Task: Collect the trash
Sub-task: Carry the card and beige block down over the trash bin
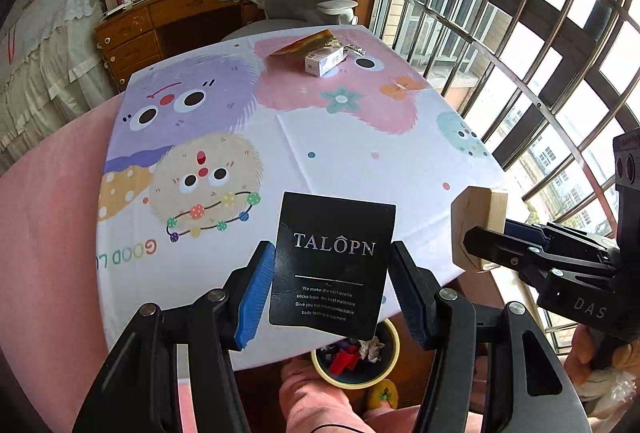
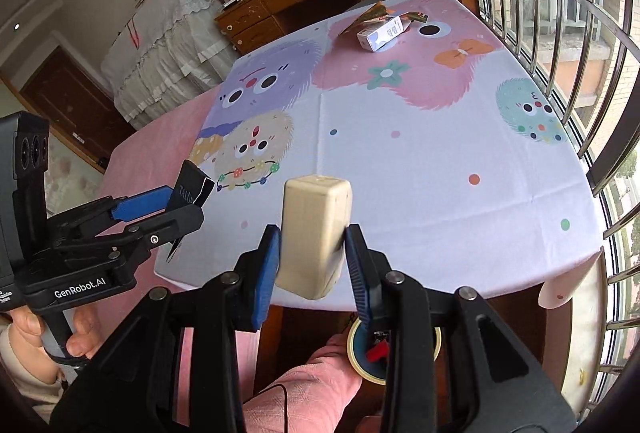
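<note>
Over the near edge of the cartoon-print desk (image 1: 360, 137), the left gripper (image 1: 332, 285) holds a black TALOPN packet (image 1: 332, 265) upright, long axis vertical, printed face to the camera; its fingers (image 1: 256, 293) sit at the packet's side edges, apparently pinching it. The right gripper (image 2: 312, 261) clamps a pale wooden block (image 2: 316, 233) standing on end. Below the edge, a trash bin (image 1: 394, 353) holds scraps.

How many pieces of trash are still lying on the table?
2, both at the far end: a small white box and a crumpled wrapper touching it behind. More scraps may hide behind them. The black packet and wooden block are held in the tongs.
</note>
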The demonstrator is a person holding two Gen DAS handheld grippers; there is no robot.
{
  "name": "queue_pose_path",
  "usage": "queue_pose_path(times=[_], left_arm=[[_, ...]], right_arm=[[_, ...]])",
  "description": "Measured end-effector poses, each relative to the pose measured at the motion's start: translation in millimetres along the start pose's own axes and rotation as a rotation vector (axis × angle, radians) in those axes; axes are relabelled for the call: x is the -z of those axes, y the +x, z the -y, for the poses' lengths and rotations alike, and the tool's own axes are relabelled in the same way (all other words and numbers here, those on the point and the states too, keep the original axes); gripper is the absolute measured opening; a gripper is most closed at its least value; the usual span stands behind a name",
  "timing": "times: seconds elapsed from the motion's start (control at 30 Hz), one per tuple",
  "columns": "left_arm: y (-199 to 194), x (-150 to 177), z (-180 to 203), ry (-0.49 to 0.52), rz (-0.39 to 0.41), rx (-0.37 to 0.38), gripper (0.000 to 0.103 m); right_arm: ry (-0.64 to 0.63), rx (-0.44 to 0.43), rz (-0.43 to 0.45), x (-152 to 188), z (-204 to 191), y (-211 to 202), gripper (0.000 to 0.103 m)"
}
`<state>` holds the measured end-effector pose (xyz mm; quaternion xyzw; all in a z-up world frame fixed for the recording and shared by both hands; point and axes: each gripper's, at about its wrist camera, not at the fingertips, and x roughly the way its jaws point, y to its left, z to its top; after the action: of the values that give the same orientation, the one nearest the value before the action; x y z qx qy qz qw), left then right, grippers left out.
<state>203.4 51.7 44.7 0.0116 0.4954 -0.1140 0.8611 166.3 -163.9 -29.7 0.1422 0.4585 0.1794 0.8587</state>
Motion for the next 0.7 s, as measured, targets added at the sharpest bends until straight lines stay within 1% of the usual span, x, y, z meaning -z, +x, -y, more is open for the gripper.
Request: queue_pose_path(times=[0.13,0.23,0.33,0.4,0.5,0.6,0.7], left_arm=[[-24.8,60.5,32.1,-0.023,-0.026,0.009,0.058],[-27.9,95.3,50.1,-0.019,-0.061,0.009,0.058],[-23.7,123.6,62.8,-0.016,-0.102,0.020,0.058],[-15.6,137.3,65.4,-0.015,-0.128,0.026,0.058],[2.2,160.1,70.3,-0.020,-0.166,0.036,0.058],[32.1,181.3,70.1,-0.033,-0.205,0.058,0.058],[72.9,207.0,69.1,-0.042,-0.242,0.087,0.058]], right_arm=[[-0.043,-0.003,-0.062,56.4,2.0,-17.9,0.030],[-0.065,0.005,-0.111,93.5,3.1,-22.6,0.030],[-0.063,0.018,-0.158,121.8,7.2,-19.8,0.030],[-0.043,0.024,-0.190,139.0,13.2,-14.5,0.030],[-0.014,0.043,-0.237,157.6,26.8,7.3,0.030],[0.016,0.067,-0.280,176.8,46.3,38.7,0.030],[0.054,0.089,-0.319,202.6,70.1,74.5,0.030]])
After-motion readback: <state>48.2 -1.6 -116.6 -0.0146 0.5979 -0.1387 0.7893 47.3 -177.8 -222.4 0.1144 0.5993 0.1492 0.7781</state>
